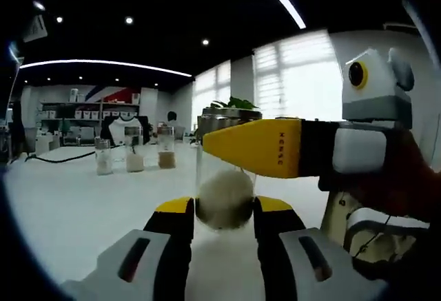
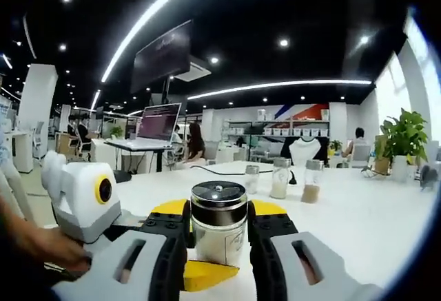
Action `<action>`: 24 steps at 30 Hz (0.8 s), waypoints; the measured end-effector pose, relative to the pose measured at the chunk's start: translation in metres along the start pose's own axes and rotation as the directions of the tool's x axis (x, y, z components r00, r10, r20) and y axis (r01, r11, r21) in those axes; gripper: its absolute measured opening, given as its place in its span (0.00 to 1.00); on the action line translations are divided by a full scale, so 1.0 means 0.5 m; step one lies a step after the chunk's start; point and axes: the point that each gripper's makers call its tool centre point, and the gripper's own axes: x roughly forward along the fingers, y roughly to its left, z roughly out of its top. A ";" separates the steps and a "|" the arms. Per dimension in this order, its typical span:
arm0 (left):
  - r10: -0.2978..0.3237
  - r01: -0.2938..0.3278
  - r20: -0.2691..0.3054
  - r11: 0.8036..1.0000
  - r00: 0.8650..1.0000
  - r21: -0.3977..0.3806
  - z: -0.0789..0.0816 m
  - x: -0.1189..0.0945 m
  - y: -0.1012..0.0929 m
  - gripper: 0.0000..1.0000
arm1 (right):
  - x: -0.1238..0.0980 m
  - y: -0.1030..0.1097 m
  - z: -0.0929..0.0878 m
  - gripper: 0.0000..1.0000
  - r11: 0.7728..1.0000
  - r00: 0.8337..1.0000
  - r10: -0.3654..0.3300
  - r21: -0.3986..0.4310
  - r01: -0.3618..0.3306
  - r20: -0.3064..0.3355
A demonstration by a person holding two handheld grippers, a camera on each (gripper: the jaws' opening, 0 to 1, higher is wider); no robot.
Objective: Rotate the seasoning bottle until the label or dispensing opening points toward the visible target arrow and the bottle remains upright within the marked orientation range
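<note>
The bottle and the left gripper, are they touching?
Touching. The left gripper view shows the bottle pinched between the left gripper's yellow fingertips, with no gap either side.

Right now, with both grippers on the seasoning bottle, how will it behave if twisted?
The seasoning bottle looks like clear glass: probably rigid, possibly slippery. Powder sits low, so it is likely bottom-heavy and stable. The right gripper flanks its metal cap, which may turn separately.

Both my grippers crowd the seasoning bottle. Three jars stand toward the worktop's far edge; a plant at its right edge. Bare worktop between.
</note>
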 end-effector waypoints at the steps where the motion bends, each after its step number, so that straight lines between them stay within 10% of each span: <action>1: 0.017 -0.017 0.007 1.000 1.000 -0.003 0.001 0.000 0.003 0.37 | -0.001 -0.004 0.003 0.30 1.000 1.000 -0.020 0.018 0.020 0.011; 17: 0.148 -0.149 0.027 0.988 0.989 0.037 -0.007 -0.004 0.010 0.36 | -0.001 0.004 -0.002 0.31 0.991 0.991 -0.132 0.034 0.131 0.028; 24: 0.112 -0.111 -0.003 0.992 0.994 0.051 -0.010 -0.008 0.022 0.35 | 0.007 0.014 0.000 0.30 0.999 0.999 -0.041 0.026 0.041 0.007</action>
